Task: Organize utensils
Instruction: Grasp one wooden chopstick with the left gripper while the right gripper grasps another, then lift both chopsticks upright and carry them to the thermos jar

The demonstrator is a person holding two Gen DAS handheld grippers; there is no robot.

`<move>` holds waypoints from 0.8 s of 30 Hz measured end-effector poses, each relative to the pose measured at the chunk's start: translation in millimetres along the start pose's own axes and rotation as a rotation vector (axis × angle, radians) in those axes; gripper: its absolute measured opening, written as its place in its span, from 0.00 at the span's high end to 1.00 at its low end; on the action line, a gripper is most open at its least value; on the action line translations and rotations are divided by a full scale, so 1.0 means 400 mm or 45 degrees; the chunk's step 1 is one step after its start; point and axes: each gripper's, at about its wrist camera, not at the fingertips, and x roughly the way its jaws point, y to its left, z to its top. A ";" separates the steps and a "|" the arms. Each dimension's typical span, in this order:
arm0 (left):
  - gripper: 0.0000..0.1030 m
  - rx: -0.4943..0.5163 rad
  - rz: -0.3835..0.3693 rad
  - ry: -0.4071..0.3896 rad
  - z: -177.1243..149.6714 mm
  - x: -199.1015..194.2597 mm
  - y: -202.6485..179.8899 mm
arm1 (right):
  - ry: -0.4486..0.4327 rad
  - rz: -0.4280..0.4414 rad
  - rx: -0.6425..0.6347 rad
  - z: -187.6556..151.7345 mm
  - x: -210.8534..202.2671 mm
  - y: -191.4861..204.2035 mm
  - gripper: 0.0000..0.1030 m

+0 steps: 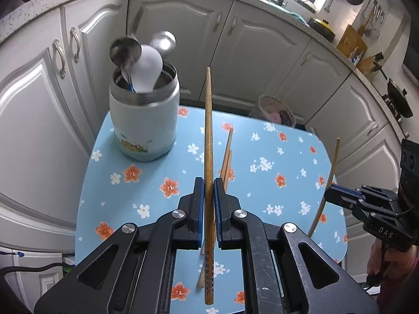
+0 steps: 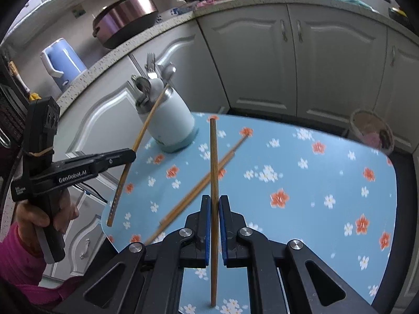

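My left gripper (image 1: pixel 208 183) is shut on a patterned wooden chopstick (image 1: pixel 208 136), held upright above the table, right of the pale utensil jar (image 1: pixel 144 120). The jar holds several spoons (image 1: pixel 146 68) and also shows in the right wrist view (image 2: pixel 171 123). My right gripper (image 2: pixel 214 201) is shut on a plain chopstick (image 2: pixel 213 172), also upright. It shows at the right of the left wrist view (image 1: pixel 330 192) with its chopstick (image 1: pixel 330 180). Two more chopsticks (image 2: pixel 207 180) lie crossed on the blue flowered table (image 2: pixel 314 183). The left gripper (image 2: pixel 131 154) and its chopstick (image 2: pixel 141 136) show in the right wrist view.
White kitchen cabinets (image 1: pixel 251 52) ring the small table. A woven basket (image 2: pixel 371 130) stands on the floor past the table's far right edge. A blue kettle (image 2: pixel 62 62) and a pot (image 2: pixel 125 15) sit on the counter.
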 end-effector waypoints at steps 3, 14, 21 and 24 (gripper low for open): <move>0.94 -0.015 0.000 -0.045 0.022 -0.031 0.008 | -0.030 0.006 -0.023 0.034 -0.006 0.016 0.95; 0.94 -0.094 0.034 -0.225 0.135 -0.137 0.064 | -0.143 0.028 -0.118 0.196 -0.020 0.096 0.95; 0.94 -0.169 0.069 -0.339 0.237 -0.169 0.111 | -0.223 0.018 -0.216 0.336 -0.046 0.164 0.95; 0.94 -0.194 0.091 -0.375 0.276 -0.168 0.124 | -0.253 0.015 -0.250 0.391 -0.056 0.195 0.95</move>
